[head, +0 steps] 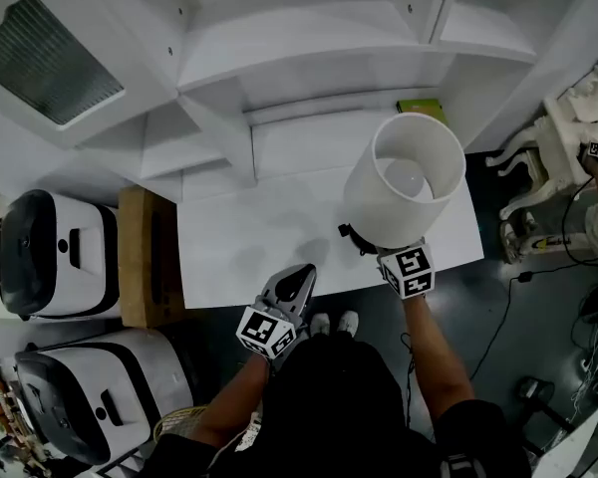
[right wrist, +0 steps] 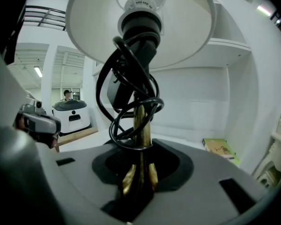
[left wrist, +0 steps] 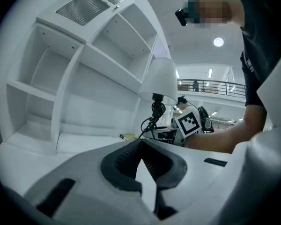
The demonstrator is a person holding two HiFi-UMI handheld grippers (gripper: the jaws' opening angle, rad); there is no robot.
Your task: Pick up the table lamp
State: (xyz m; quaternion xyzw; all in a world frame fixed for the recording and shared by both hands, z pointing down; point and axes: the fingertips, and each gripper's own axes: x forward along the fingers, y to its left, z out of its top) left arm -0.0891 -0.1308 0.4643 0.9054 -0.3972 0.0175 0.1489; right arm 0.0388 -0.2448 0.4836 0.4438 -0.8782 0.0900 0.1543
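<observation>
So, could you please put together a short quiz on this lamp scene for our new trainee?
1. True or false: the right gripper is shut on the brass stem of the table lamp.
2. What is wound round that stem? A) a black cord B) a red ribbon C) a metal chain
3. Fill in the gap: the left gripper holds ____.
Key: 1 true; 2 A; 3 nothing.
</observation>
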